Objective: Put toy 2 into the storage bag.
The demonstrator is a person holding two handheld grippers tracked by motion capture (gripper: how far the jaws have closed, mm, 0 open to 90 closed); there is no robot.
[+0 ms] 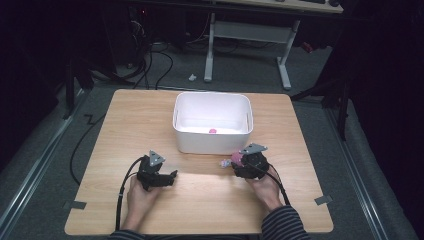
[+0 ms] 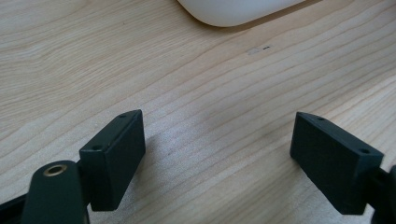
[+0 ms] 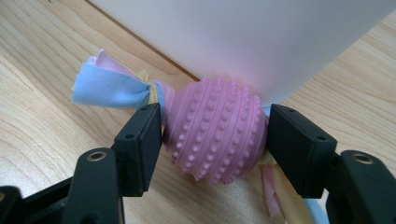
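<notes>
1. Pink rubber is what the right gripper (image 3: 215,135) is clamping on: a nubby ball toy (image 3: 215,133) is sitting squeezed between its two black jaws, both pads pressing on its sides.
2. Fleece strips in blue, yellow and pink (image 3: 109,84) are poking out of the ball on one side, with more trailing out underneath on the other, so it's looking like a pet tug toy.
3. That toy is resting low over the desk (image 1: 210,195), right up against the outside wall of the white tub (image 1: 212,142), near its front right corner.
4. Left gripper (image 2: 217,154) isn't doing much: jaws are standing wide apart over bare wood with nothing between them, parked off to the left of the tub.
5. Something small and pink (image 1: 212,131) is already lying inside the tub, can't tell what exactly.
6. My read: the grab step is being finished, and the drop-in is coming up.
7. Next move is calling for a straight lift, high enough to clear the rim, then a short carry over the tub before letting go. Watch those dangling strips, they could be snagging on the rim.
</notes>
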